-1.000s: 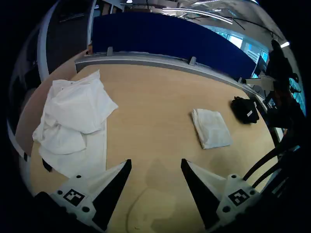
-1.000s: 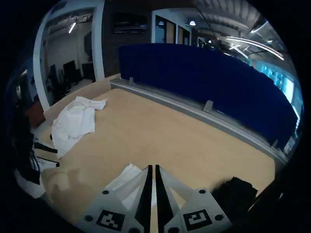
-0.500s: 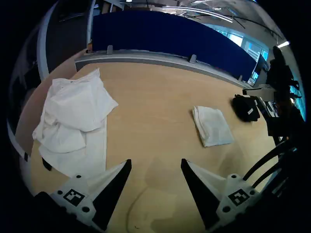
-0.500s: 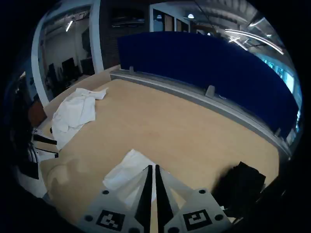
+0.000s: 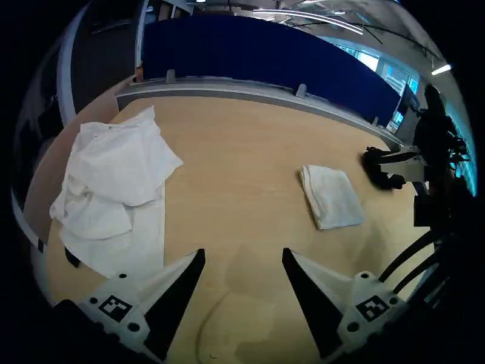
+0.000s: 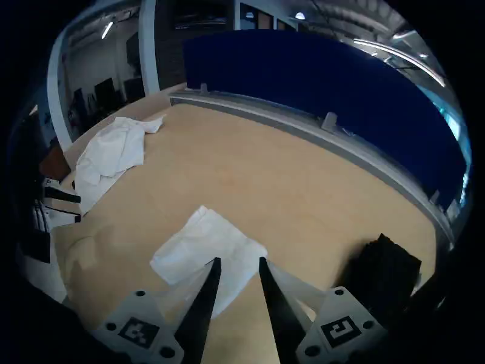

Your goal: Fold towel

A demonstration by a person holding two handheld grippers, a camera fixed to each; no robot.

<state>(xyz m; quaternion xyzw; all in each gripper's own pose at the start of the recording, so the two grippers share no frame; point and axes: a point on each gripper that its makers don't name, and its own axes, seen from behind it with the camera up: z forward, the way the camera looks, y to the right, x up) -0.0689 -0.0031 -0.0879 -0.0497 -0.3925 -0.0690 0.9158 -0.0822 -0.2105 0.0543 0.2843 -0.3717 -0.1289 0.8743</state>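
Observation:
A folded white towel (image 5: 331, 197) lies flat on the wooden table (image 5: 242, 151), right of centre in the left gripper view. A heap of loose white towels (image 5: 115, 182) sprawls at the table's left end. My left gripper (image 5: 242, 252) hovers open over bare wood, holding nothing. In the right gripper view, the right gripper (image 6: 239, 261) stands slightly open, its tips over the near edge of the folded towel (image 6: 203, 249), with nothing between the fingers. The heap (image 6: 112, 151) lies far left there. The right gripper (image 5: 381, 162) also appears at the table's right end.
A black bundle (image 6: 388, 267) sits near the table's right end, close to the folded towel; it also shows in the left gripper view (image 5: 377, 176). A blue partition (image 5: 260, 54) on a grey rail closes the far side. Dark chair frames (image 5: 424, 249) stand at the right.
The right gripper has gone from shut to slightly open and pulled back, so the folded towel lies more fully in its view. The left gripper has held still.

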